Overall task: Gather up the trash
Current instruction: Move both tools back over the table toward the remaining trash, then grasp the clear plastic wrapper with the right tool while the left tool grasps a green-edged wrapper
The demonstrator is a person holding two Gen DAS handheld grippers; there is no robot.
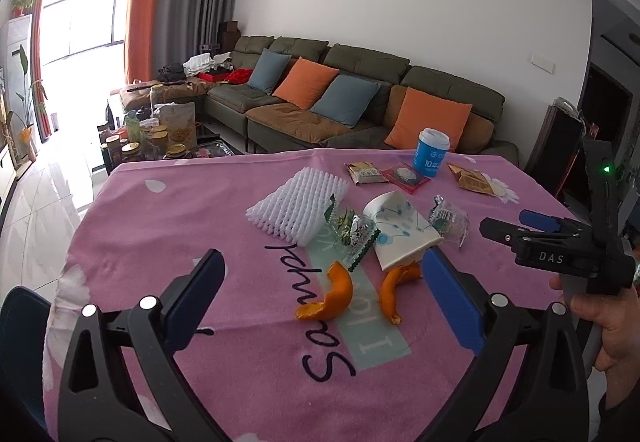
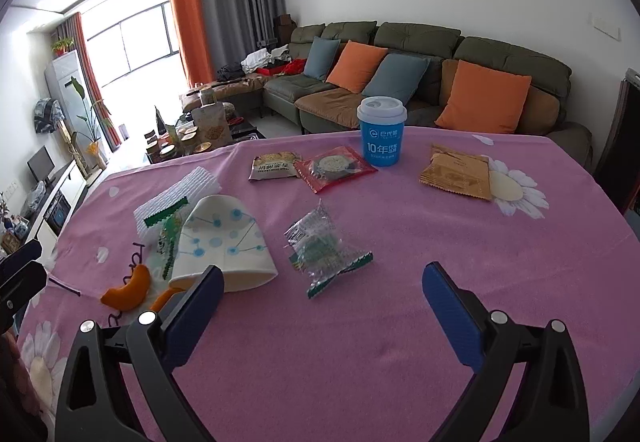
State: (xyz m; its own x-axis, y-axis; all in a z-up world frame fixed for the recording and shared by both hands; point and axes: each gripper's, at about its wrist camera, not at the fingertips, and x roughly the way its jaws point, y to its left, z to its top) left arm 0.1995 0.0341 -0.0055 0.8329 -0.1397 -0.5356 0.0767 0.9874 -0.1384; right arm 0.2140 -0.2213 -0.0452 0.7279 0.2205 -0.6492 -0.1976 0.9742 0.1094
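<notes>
Here, on the worktop (image 2: 400, 322) under its pink flowered cloth, the only upright container is a blue cup (image 2: 381, 130) with a white lid shut on it, so what it holds cannot be seen; it stands at the far edge, touching the corner of a red packet (image 2: 334, 168), with a brown snack bag (image 2: 274, 166) just beside that and a tan wrapper (image 2: 456, 172) apart to the right. Nearer lies a white paper cup (image 2: 224, 242) tipped on its side, its open mouth showing only pale wall. A white foam net (image 1: 296, 204) sits behind it, a green-edged clear wrapper (image 1: 352, 232) rests against its left side, and a crumpled clear wrapper (image 2: 320, 246) lies alone to its right. Two pieces of orange peel (image 1: 328, 296) lie in front of the tipped cup, one tucked partly under its rim. The left tongs (image 1: 324, 306) are spread wide and hold nothing, hovering with both peels between their blue pads (image 1: 452, 306). The right tongs (image 2: 320, 314) are also spread wide and empty, above bare cloth near the crumpled wrapper, gripped by a hand (image 1: 608, 322).
</notes>
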